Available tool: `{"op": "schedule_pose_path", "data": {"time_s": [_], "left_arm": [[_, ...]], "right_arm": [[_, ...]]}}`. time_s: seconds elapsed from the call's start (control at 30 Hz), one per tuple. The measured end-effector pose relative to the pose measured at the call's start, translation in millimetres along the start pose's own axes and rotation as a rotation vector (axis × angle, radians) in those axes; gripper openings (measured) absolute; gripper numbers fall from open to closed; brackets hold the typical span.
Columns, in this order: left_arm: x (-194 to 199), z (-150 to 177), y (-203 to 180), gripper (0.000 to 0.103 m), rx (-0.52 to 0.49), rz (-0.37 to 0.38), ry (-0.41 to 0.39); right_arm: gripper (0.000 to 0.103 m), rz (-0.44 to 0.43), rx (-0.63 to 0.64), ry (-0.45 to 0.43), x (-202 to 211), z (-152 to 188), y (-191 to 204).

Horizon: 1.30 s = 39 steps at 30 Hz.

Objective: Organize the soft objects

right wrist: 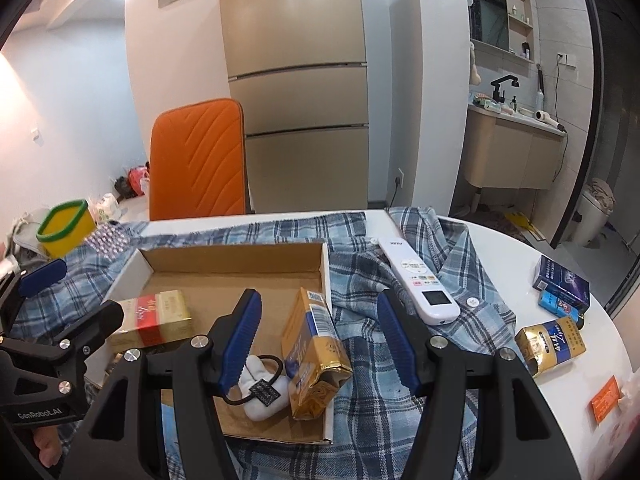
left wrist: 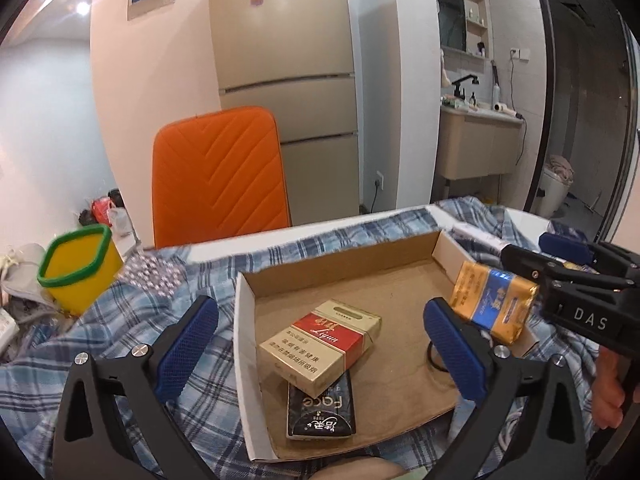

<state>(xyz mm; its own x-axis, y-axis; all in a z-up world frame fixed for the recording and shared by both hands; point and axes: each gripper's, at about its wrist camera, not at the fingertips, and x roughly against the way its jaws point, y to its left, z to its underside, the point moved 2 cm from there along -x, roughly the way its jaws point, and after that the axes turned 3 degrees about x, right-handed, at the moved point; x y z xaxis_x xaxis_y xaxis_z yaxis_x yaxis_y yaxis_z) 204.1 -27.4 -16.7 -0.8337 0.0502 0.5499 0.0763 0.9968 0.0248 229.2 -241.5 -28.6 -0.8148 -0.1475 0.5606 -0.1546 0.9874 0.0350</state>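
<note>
A shallow cardboard box [left wrist: 340,276] [right wrist: 236,258] lies on a blue plaid shirt [right wrist: 400,280]. In it are a red-and-gold soft pack [left wrist: 320,344] [right wrist: 156,320] resting on a black tissue pack [left wrist: 322,412], a gold-and-blue soft pack [left wrist: 492,300] [right wrist: 312,356] leaning on the box's right wall, and a white soft item with a black hair tie [right wrist: 262,388]. My left gripper [left wrist: 320,352] is open around the red pack. My right gripper [right wrist: 320,340] [left wrist: 568,268] is open, its fingers on either side of the gold-and-blue pack.
A white remote [right wrist: 418,280] lies on the shirt. More packs sit on the white table at the right: a dark blue one [right wrist: 562,284] and a gold-and-blue one [right wrist: 550,346]. A yellow cup with a green rim [left wrist: 78,272] and an orange chair [left wrist: 218,176] stand behind.
</note>
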Motion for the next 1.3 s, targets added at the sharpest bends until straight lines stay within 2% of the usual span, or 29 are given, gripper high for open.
{"op": "schedule_pose_path", "data": {"time_s": [0.13, 0.47, 0.53, 0.6, 0.67, 0.73, 0.83, 0.97, 1.07, 1.17, 1.3], "left_arm": [[25.8, -13.1, -3.2, 0.102, -0.042, -0.052, -0.094], [116.3, -31.5, 7.5, 0.102, 0.037, -0.037, -0.318], [133.0, -29.5, 9.3, 0.102, 0.046, -0.033, -0.354], [148.2, -25.1, 10.2, 0.102, 0.053, -0.028, -0.390], [158.1, -19.7, 11.8, 0.103, 0.064, -0.012, -0.405], [165.8, -13.1, 14.8, 0.103, 0.088, 0.007, -0.416], [174.4, 0.3, 20.1, 0.103, 0.143, -0.014, -0.441], [182.9, 20.7, 18.0, 0.103, 0.138, -0.001, -0.460], [186.7, 37.8, 15.0, 0.103, 0.119, -0.005, -0.470], [185.1, 55.4, 16.1, 0.103, 0.143, -0.017, -0.479], [177.0, 72.0, 15.7, 0.103, 0.129, -0.003, -0.462]], "right_arm": [[0.062, -0.005, -0.012, -0.039, 16.4, -5.5, 0.8], [0.064, -0.034, 0.032, -0.223, 101.4, -22.0, 20.7], [0.068, -0.033, 0.036, -0.255, 119.4, -18.9, 23.7], [0.082, -0.025, 0.044, -0.285, 134.1, -15.1, 25.9], [0.088, -0.004, 0.061, -0.329, 152.4, -8.9, 29.4], [0.088, 0.013, 0.080, -0.355, 166.5, -3.1, 33.2], [0.088, 0.024, 0.097, -0.380, 185.6, 5.5, 36.8], [0.089, 0.039, 0.087, -0.406, 200.4, 14.8, 35.3], [0.089, 0.041, 0.082, -0.414, 204.9, 23.7, 35.9], [0.089, 0.042, 0.074, -0.417, 203.7, 36.1, 36.5], [0.089, 0.087, 0.068, -0.472, 201.8, 56.2, 36.6]]}}
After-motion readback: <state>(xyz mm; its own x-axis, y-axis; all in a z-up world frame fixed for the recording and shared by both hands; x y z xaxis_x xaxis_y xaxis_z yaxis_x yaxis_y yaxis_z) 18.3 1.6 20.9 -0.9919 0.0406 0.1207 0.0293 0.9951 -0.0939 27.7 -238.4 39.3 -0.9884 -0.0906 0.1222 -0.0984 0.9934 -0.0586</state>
